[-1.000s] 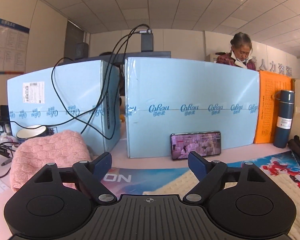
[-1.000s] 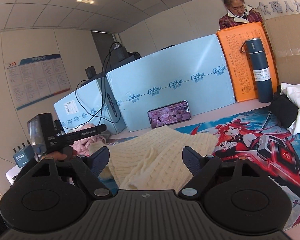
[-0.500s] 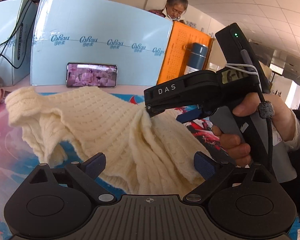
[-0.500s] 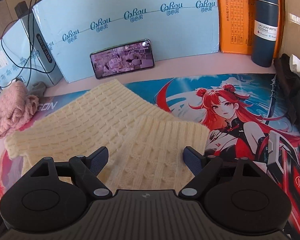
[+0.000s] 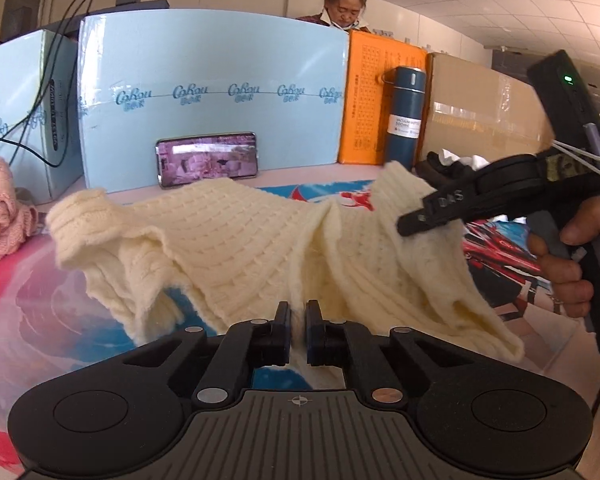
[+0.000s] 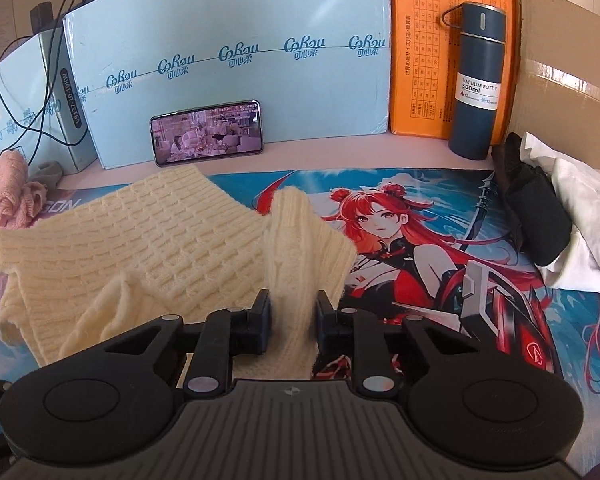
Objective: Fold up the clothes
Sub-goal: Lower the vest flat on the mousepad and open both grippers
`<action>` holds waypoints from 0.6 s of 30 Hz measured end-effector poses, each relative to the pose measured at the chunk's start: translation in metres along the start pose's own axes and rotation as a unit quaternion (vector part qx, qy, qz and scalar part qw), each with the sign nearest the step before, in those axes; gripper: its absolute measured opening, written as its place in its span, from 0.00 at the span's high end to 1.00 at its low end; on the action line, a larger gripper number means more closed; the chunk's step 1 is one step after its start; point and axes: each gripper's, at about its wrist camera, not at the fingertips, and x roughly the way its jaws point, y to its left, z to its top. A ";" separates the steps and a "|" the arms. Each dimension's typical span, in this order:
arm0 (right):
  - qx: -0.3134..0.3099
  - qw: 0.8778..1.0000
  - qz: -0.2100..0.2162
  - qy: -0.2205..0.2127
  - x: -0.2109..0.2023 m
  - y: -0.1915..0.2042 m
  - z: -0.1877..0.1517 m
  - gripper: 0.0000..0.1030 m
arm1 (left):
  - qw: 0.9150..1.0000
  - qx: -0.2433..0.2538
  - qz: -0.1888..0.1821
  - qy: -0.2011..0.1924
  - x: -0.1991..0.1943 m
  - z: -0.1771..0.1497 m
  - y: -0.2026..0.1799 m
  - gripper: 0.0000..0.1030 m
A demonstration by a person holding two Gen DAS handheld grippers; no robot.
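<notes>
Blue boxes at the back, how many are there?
2. The big blue box stands behind the phone; a smaller blue box stands to its left, with black cables hanging over it. More may be hidden.

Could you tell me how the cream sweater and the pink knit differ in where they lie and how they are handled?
The cream sweater lies spread across the printed mat; the pink knit sits bunched at the mat's left edge. The sweater is pinched by both the left tool and the right tool; the pink knit is untouched. Both are chunky knitwear.
</notes>
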 end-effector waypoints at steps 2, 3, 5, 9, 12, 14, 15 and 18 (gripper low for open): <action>0.020 1.000 0.014 0.002 -0.018 -0.007 -0.012 0.87 | 0.998 0.011 0.057 -0.014 -0.002 0.004 0.014 0.94; 0.026 0.999 0.028 0.006 -0.028 -0.007 -0.020 0.88 | 0.997 0.003 0.076 -0.015 -0.001 0.007 0.024 0.94; 0.038 0.996 0.073 0.024 -0.047 -0.001 -0.036 0.88 | 0.995 -0.016 0.100 -0.018 -0.001 0.012 0.043 0.94; 0.027 0.983 0.169 0.063 -0.072 0.023 -0.060 0.88 | 0.988 -0.034 0.145 -0.040 -0.014 0.017 0.067 0.94; -0.007 0.967 0.238 0.088 -0.079 0.047 -0.073 0.88 | 0.984 -0.059 0.161 -0.055 -0.030 0.016 0.081 0.94; -0.025 0.961 0.260 0.092 -0.080 0.056 -0.074 0.87 | 0.977 -0.079 0.189 -0.062 -0.047 0.009 0.090 0.94; -0.030 0.958 0.269 0.093 -0.080 0.058 -0.074 0.83 | 0.972 -0.092 0.206 -0.060 -0.056 0.005 0.096 0.94; -0.043 0.947 0.306 0.088 -0.086 0.058 -0.071 0.57 | 0.947 -0.124 0.293 -0.038 -0.075 -0.009 0.120 0.89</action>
